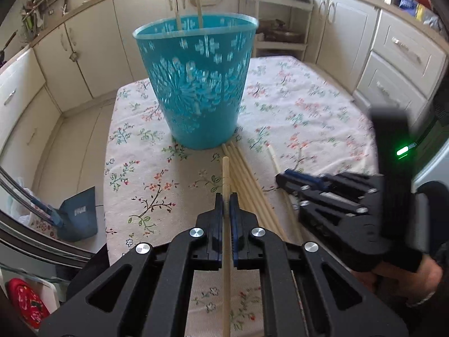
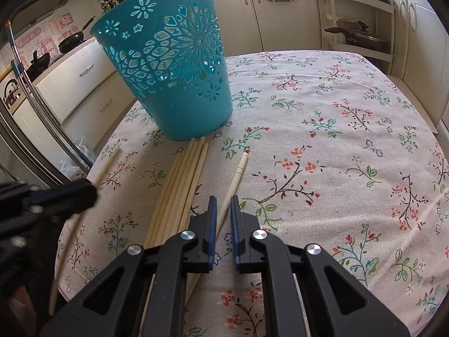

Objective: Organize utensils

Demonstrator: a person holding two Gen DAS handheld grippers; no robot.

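Note:
My left gripper is shut on a pale wooden chopstick, held off the cloth and pointing at the teal cut-out basket. Two sticks stand inside the basket. A bundle of several wooden chopsticks lies on the tablecloth in front of the basket. My right gripper rests low over the cloth, its narrow jaws closed on a white chopstick that lies right of the bundle. The left gripper shows at the left edge of the right wrist view.
The floral tablecloth covers the table, with bare cloth to the right of the chopsticks. Cream kitchen cabinets surround the table. A blue dustpan and mop handles stand on the floor by the table's left edge.

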